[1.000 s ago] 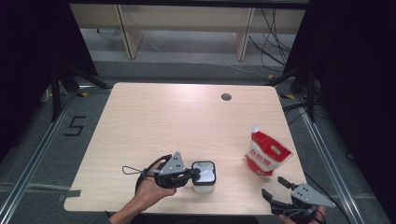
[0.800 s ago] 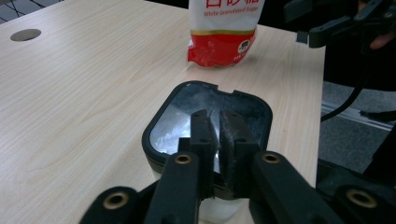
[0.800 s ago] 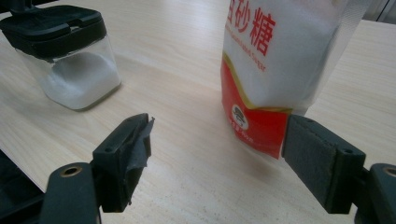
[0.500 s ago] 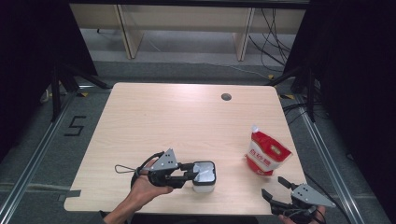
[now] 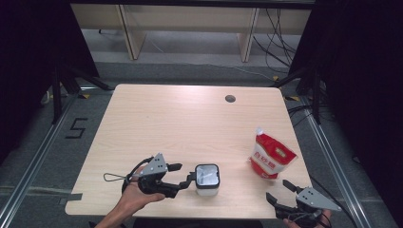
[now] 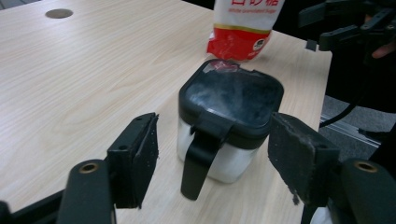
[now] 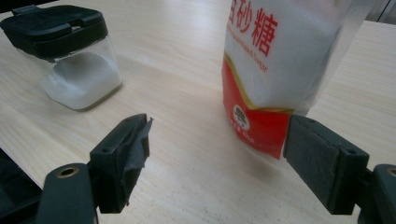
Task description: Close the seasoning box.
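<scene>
- The jar (image 5: 207, 179), a clear square one with a black lid and white powder inside, stands near the front edge of the table (image 5: 180, 118) in the high view. The left gripper (image 5: 183, 176) lies just to its left, jaws spread and having just been opening, one tip close to the jar's side.
- Also there, the red and white bag (image 5: 271, 155) stands well to the jar's right, and the right gripper (image 5: 278, 191) hovers at the table's front right corner, jaws apart.
- In the left gripper view, the jar (image 6: 231, 123) sits ahead between the two open pads, neither pressing it; its lid latch hangs down the front. The bag (image 6: 243, 25) stands behind.
- In the right gripper view, the open jaws hold nothing; the bag (image 7: 285, 70) stands close ahead, the jar (image 7: 70, 56) at far left.
</scene>
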A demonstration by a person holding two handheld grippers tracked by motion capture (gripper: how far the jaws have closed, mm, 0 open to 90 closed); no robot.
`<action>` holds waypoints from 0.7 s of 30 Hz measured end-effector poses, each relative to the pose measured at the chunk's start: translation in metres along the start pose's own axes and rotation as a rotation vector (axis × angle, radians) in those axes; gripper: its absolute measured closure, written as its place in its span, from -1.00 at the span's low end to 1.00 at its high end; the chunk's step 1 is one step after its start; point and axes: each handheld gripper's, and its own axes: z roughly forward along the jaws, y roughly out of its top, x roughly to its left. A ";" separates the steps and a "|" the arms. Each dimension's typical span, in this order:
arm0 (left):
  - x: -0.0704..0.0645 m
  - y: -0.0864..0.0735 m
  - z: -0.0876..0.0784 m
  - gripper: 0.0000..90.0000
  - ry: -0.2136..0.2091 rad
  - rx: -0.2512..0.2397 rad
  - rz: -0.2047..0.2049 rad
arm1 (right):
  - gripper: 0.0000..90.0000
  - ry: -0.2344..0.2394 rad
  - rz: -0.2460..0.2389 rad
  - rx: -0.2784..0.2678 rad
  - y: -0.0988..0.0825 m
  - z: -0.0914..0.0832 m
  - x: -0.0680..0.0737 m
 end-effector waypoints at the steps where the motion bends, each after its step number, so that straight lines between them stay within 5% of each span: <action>1: 0.003 -0.003 -0.004 -0.32 0.005 -0.003 0.010 | -0.48 -0.004 -0.009 -0.001 0.000 0.000 0.000; 4: 0.002 -0.010 -0.008 -0.36 0.014 -0.014 -0.029 | -0.48 0.004 0.024 0.012 0.000 -0.001 0.002; 10: 0.004 -0.021 -0.019 -0.40 0.026 -0.010 -0.040 | -0.49 0.007 0.048 0.019 0.000 -0.001 0.004; 16: 0.005 -0.031 -0.024 -0.47 0.028 0.004 -0.008 | -0.50 0.005 0.030 0.013 0.000 -0.001 0.002; 17: 0.002 -0.035 -0.024 -0.53 0.033 0.029 -0.030 | -0.51 0.008 0.010 0.007 0.000 0.000 0.001; 21: 0.001 -0.041 -0.024 -0.59 0.048 0.076 -0.006 | -0.52 0.012 0.019 0.016 -0.001 0.000 0.001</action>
